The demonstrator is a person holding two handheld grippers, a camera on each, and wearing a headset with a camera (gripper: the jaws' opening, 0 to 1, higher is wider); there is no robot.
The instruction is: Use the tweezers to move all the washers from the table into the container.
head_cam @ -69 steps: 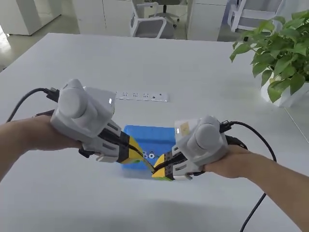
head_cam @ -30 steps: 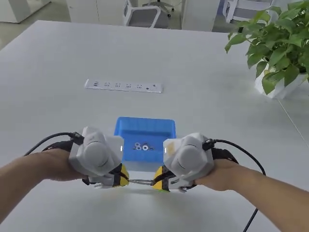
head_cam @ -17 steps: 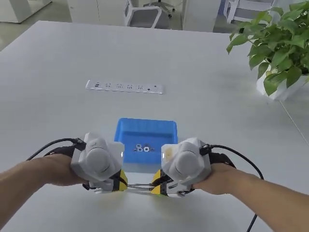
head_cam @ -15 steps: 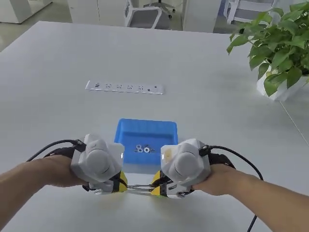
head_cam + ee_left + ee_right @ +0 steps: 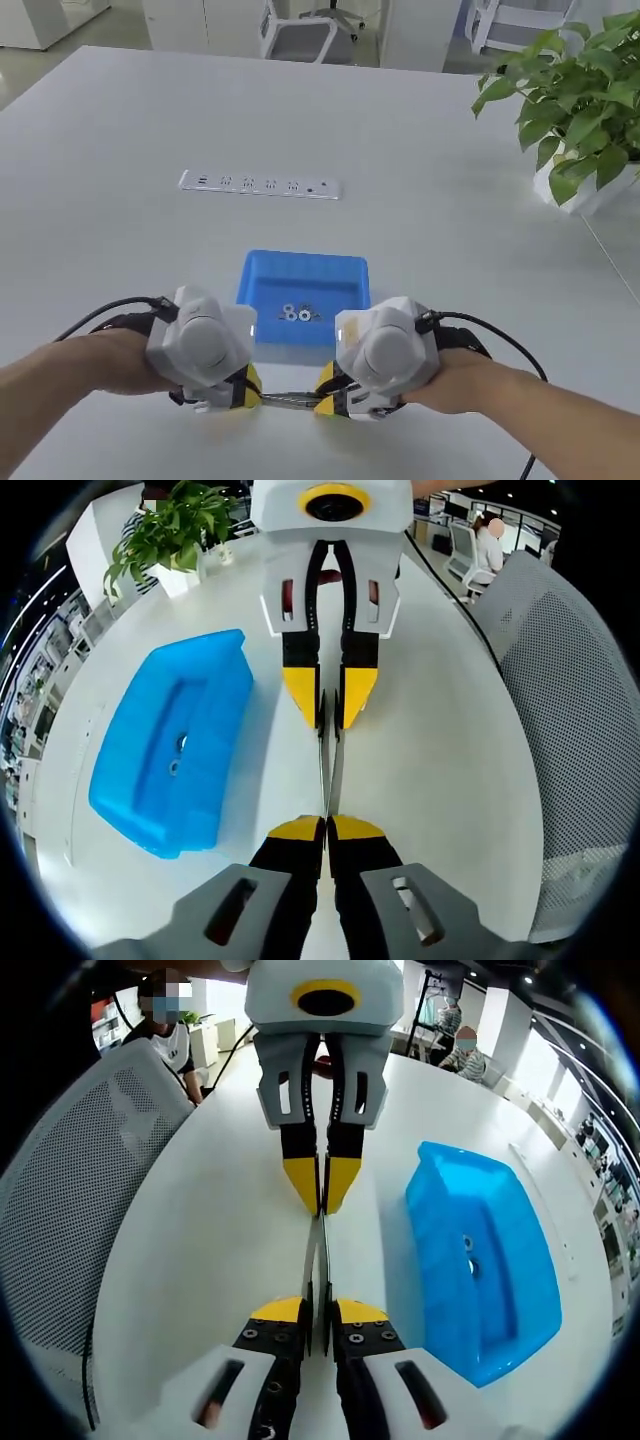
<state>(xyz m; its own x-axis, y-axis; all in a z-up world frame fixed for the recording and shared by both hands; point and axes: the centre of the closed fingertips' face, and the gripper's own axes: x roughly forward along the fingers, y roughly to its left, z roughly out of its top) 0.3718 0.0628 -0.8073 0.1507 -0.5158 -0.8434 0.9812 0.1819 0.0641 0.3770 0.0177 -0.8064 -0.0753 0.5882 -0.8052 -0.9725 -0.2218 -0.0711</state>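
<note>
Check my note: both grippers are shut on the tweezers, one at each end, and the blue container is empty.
Not empty: the head view shows several washers lying in the blue container. The rest holds: the left gripper and the right gripper are each shut on one end of the tweezers.

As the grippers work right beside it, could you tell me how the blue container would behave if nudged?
The blue container looks like thin plastic holding just a few washers, so it is probably light. Low and wide on the smooth table, it would likely slide rather than tip.
</note>
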